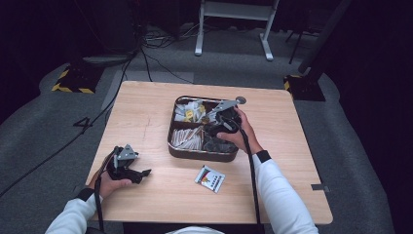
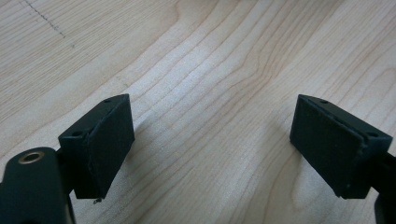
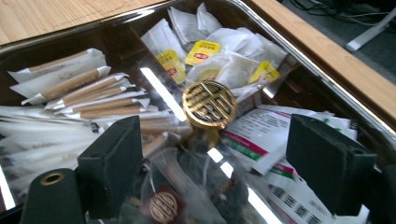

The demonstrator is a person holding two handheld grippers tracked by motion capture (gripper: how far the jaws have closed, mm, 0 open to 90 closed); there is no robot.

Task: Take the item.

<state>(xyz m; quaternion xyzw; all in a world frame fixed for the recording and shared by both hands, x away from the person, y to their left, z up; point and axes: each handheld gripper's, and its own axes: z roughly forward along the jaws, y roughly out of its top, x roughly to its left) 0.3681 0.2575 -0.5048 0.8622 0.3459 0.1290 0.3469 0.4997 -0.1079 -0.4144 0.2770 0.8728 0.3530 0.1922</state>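
just 1 tray, 4 compartments, 1 packet

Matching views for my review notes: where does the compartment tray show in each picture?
High view: the compartment tray sits at the table's middle, under the right claw.
Left gripper view: not in it; bare table between open jaws.
Right gripper view: the tray spans the picture, rim at upper right.
Shared landmark: the white sachets with yellow tags, in the tray's far left compartment.

open black jaws above a dark compartment tray
a round brass knob sits between tea bags and paper stick sachets.
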